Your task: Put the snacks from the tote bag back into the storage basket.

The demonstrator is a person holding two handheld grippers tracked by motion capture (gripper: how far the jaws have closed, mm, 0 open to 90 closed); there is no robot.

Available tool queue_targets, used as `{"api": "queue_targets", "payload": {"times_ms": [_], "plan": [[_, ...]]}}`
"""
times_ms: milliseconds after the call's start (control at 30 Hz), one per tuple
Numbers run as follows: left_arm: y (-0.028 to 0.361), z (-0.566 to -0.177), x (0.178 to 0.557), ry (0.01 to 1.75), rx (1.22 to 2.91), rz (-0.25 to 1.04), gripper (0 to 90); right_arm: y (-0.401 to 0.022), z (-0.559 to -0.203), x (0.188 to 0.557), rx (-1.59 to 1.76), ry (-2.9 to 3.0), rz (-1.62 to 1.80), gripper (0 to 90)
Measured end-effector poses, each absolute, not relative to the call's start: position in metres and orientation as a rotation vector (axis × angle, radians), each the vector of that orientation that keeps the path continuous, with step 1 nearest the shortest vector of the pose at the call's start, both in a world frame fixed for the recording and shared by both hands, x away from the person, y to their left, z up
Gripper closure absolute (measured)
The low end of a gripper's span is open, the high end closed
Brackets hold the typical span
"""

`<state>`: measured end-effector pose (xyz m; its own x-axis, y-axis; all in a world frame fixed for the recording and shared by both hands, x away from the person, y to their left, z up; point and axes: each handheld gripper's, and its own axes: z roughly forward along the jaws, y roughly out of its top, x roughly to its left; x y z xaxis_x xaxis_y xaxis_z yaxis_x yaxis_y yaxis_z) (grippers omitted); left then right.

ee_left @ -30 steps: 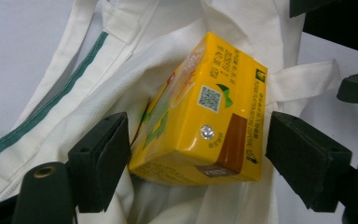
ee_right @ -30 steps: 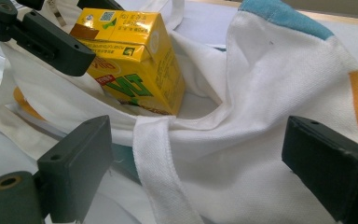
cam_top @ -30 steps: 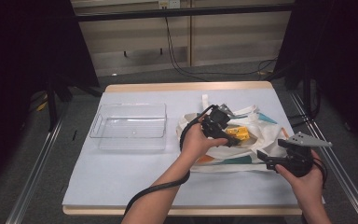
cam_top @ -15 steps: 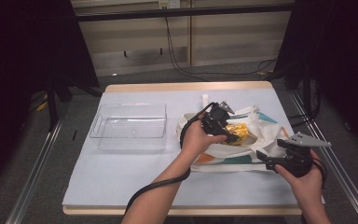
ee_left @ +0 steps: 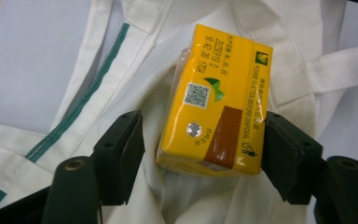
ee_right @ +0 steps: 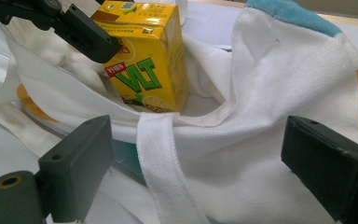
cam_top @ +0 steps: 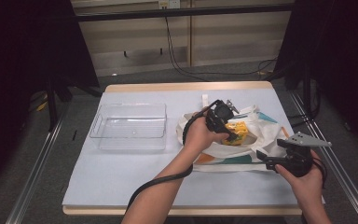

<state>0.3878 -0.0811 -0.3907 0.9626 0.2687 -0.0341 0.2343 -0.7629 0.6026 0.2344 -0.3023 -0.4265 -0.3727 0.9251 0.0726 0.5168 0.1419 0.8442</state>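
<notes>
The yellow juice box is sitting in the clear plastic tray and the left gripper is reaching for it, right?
Not quite. The yellow juice box sits in the white cloth bag, not in the clear plastic tray, which lies apart to the left in the high view. The left gripper is indeed reaching for it, its jaws closing in on either side.

My table (cam_top: 135, 186) has a pale lavender-white top with a light wooden edge showing along its far and near sides. Left of the frame's middle a clear plastic tray (cam_top: 129, 127) sits flat on it. To the right of the middle lies a white cloth bag (cam_top: 261, 140) with teal and orange patches, slumped on the surface, its mouth open; the tray and bag lie apart, bare tabletop between them.
</notes>
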Motion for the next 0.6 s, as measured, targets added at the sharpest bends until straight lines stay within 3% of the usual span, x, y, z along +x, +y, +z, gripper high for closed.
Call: {"api": "queue_targets", "payload": {"times_ms": [67,600], "plan": [[-0.082,-0.39,0.387,0.33,2.493,0.071,42.4,-0.302,-0.426,0.234,1.381,1.953,1.144,9.1],[-0.071,-0.377,0.389,0.405,2.56,0.044,48.4,-0.303,-0.426,0.235,1.373,1.953,1.149,9.2]]}}
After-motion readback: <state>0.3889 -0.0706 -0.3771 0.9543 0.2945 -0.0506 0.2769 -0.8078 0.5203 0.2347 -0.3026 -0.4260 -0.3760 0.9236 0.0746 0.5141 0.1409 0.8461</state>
